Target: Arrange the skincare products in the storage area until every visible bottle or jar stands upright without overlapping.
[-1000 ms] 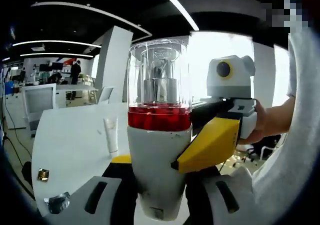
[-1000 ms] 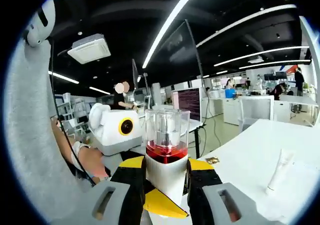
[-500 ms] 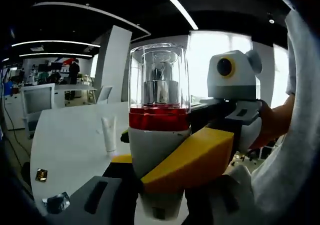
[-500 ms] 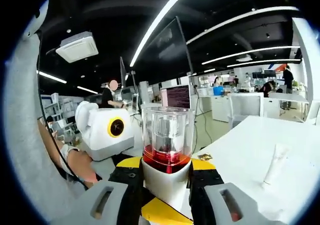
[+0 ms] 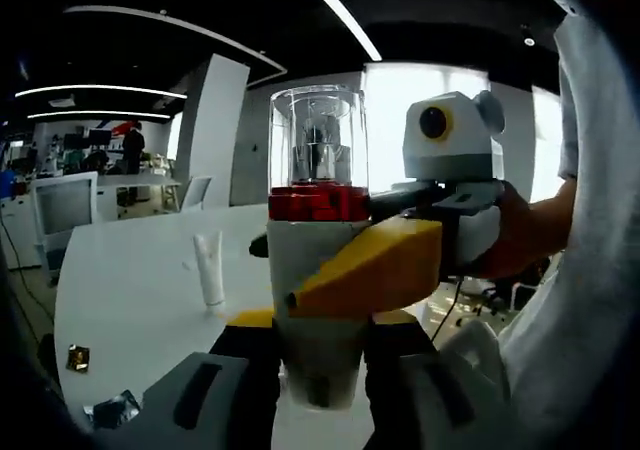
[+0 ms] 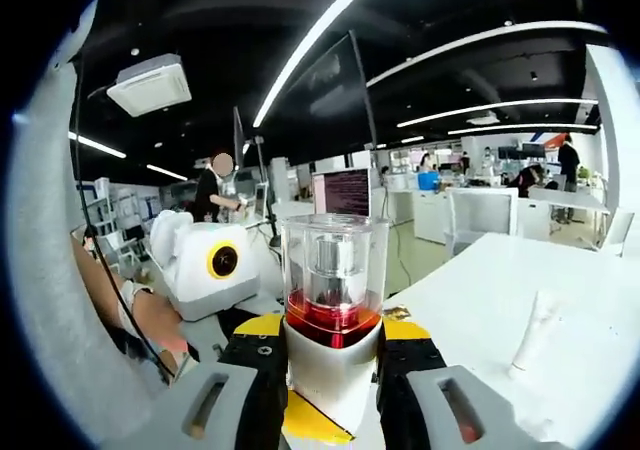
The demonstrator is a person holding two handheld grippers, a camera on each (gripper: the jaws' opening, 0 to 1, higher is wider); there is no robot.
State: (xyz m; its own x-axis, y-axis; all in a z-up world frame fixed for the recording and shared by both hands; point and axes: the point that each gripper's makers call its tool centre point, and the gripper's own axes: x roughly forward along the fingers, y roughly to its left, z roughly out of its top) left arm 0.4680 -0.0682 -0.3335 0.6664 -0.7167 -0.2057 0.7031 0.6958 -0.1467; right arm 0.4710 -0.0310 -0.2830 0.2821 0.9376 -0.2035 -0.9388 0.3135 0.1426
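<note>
A pump bottle (image 5: 318,260) with a white body, a red band and a clear cap over a silver pump stands upright in the air between the jaws of my left gripper (image 5: 320,338), which is shut on its base. My right gripper (image 5: 375,267) reaches in from the right, and its yellow jaw lies across the bottle's front. In the right gripper view the same bottle (image 6: 333,305) sits between the jaws of my right gripper (image 6: 333,342), shut on it. There the left gripper (image 6: 308,422) shows as a yellow jaw under the bottle.
A white tube (image 5: 210,270) stands upright on the white table (image 5: 130,300), and again at the right (image 6: 530,335). A gold foil square (image 5: 76,358) and a shiny wrapper (image 5: 115,410) lie near the table's front edge. A person's hand and sleeve (image 5: 560,270) hold the right gripper.
The right gripper's yellow jaw has slid from the bottle's right side across its front. The bottle now sits slightly higher in the left gripper view.
</note>
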